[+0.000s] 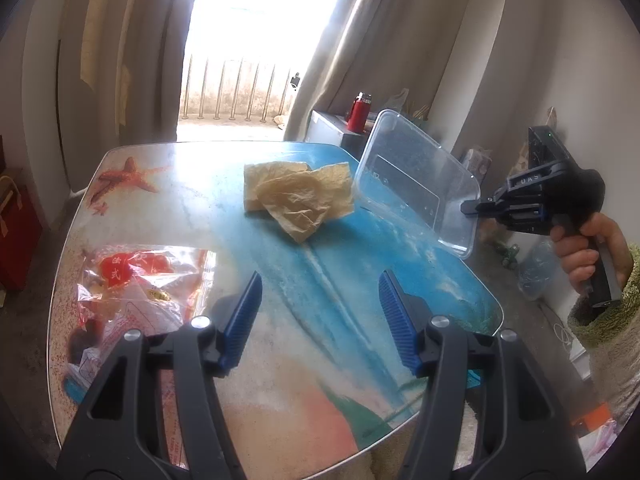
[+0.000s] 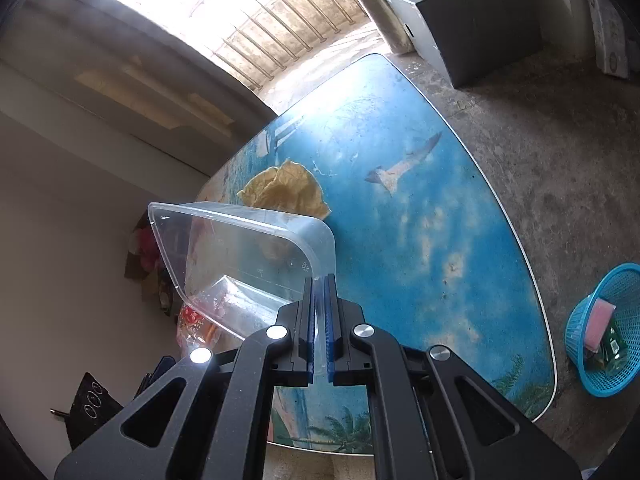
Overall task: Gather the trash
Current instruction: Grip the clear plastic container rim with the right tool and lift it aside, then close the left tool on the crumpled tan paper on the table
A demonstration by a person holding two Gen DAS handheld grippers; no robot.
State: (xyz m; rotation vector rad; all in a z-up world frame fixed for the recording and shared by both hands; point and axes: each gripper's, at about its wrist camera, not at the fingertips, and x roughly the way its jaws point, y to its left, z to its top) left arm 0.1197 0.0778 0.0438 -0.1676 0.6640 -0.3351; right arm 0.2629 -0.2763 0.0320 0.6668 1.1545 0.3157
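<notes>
Beach-print glass table (image 1: 304,360) by a bright balcony door, concrete floor all around. Right gripper (image 2: 320,320) has its blue pads pinched tight on the rim of a clear plastic container (image 2: 248,248), which is lifted off the table and tilted up on its side. Left gripper (image 1: 320,320) hangs over the near edge with its pads spread wide, nothing in them.

Progress looks like roughly a third to me. A blue basket (image 2: 608,332) on the floor next to the table has a pink thing and a green packet in it, so some trash seems collected. The container is in hand but not dropped in yet. A crumpled yellowish paper (image 1: 300,200) mid-table and a clear plastic bag with red print (image 1: 136,284) at the left edge both sit untouched.
</notes>
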